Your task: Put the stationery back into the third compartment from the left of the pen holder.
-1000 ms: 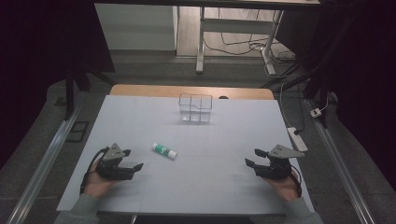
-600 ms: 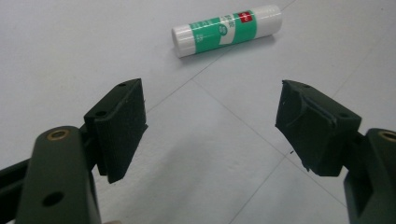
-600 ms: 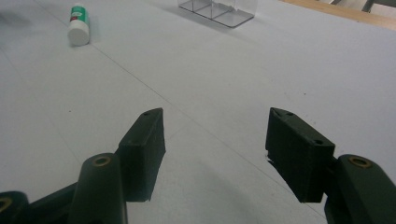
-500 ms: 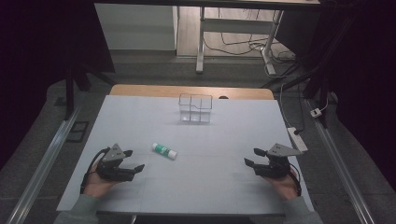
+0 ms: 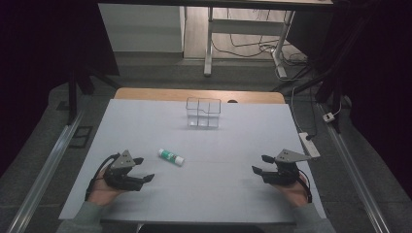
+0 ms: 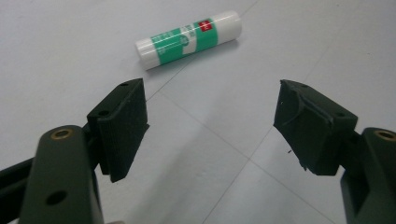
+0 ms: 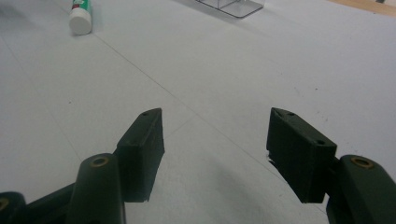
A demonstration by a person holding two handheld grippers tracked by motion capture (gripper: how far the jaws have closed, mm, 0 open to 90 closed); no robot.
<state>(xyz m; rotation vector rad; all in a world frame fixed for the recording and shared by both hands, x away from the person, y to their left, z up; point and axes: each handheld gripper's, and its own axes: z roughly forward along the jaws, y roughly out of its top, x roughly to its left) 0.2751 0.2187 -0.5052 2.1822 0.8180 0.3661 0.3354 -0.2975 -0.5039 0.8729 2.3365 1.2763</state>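
A white and green glue stick (image 5: 171, 157) lies on its side on the pale table sheet (image 5: 214, 194), left of centre. My left gripper (image 5: 144, 169) rests low at the front left, open, with the glue stick a short way beyond its jaws and to the right. In the left gripper view the glue stick (image 6: 189, 38) lies ahead of the open gripper (image 6: 210, 126), nothing between the pads. My right gripper (image 5: 260, 164) sits at the front right, open and empty. In the right gripper view its gripper (image 7: 215, 144) frames bare sheet, the glue stick (image 7: 80, 14) far off.
A clear plastic container with compartments (image 5: 203, 112) stands at the back middle of the sheet, also the container (image 7: 231, 5) in the right gripper view. A wooden table edge (image 5: 199, 94) shows behind it. A white power strip (image 5: 309, 144) lies off the right edge.
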